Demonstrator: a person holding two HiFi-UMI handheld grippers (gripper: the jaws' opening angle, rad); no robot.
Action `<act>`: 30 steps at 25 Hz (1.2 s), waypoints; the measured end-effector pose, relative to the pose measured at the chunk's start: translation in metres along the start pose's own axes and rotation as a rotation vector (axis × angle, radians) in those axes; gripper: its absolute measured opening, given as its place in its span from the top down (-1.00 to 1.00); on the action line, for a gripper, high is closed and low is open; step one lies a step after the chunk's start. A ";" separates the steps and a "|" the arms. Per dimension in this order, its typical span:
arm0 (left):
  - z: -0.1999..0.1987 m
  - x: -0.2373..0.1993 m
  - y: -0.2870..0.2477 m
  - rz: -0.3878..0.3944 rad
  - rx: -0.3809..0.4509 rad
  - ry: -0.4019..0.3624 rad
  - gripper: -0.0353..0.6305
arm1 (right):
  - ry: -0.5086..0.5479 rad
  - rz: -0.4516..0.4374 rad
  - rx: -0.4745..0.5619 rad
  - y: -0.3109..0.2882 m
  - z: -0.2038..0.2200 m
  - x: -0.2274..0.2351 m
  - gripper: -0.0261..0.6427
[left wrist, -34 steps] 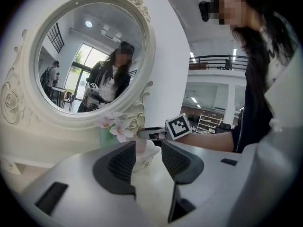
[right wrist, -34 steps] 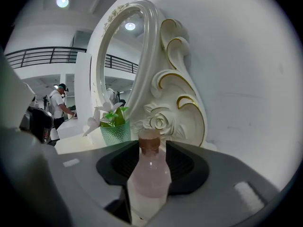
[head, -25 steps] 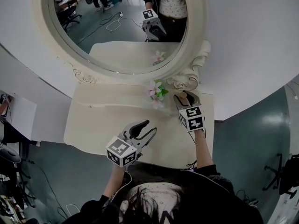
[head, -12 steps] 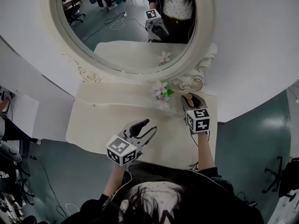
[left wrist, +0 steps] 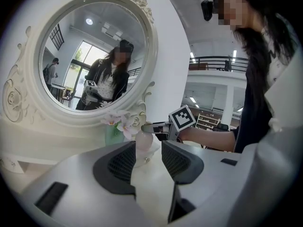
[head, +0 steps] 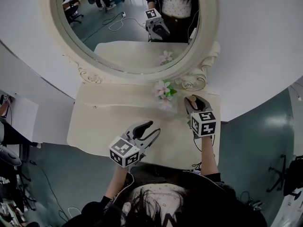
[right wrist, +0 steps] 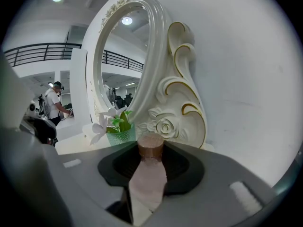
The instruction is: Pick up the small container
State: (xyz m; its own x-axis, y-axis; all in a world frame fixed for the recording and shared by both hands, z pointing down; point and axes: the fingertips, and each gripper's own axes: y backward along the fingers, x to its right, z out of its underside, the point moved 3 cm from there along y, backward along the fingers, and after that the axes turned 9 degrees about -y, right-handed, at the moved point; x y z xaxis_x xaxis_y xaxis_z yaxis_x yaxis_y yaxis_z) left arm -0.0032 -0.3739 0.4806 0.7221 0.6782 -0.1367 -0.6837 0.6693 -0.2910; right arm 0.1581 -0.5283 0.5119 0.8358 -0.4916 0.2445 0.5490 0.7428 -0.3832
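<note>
Cream vanity table (head: 106,124), one, seen from above. Nearest the person, the left gripper (head: 152,128) hovers above the table's front half. Its two jaws are apart with nothing between them (the pink bottle seen through the gap in its own view stands well beyond).

Farther back at the right, the right gripper (head: 193,101) has its two jaws clamped on the small container (right wrist: 148,173). This is one pink bottle with a brown cap, upright between the pads; the jaws have just been closing on it. Whether the bottle's base touches the table cannot be told.

Just left of it stands one green pot of pale pink flowers (head: 162,90). Behind both rises one oval mirror (head: 128,27) in a carved cream frame, with a carved rose (right wrist: 164,126) at its lower right corner. Reflected in the glass: one gripper with its marker cube, the table top, the flowers, and a room with several people.
</note>
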 end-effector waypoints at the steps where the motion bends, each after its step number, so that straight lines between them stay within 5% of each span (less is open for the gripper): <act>1: 0.001 0.001 0.000 0.008 0.000 0.001 0.38 | -0.003 0.001 0.002 0.004 -0.002 -0.002 0.49; 23: 0.026 0.023 0.015 0.190 -0.009 0.056 0.38 | 0.043 -0.129 0.066 0.086 -0.031 -0.128 0.49; 30: 0.039 0.030 0.028 0.285 -0.022 0.116 0.24 | 0.050 -0.175 0.050 0.097 -0.019 -0.181 0.49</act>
State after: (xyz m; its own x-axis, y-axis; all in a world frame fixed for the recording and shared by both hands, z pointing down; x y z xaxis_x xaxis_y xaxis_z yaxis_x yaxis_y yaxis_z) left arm -0.0046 -0.3234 0.5053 0.5094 0.7977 -0.3228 -0.8590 0.4492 -0.2456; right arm 0.0597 -0.3761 0.4139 0.7267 -0.6366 0.2581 0.6868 0.6650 -0.2935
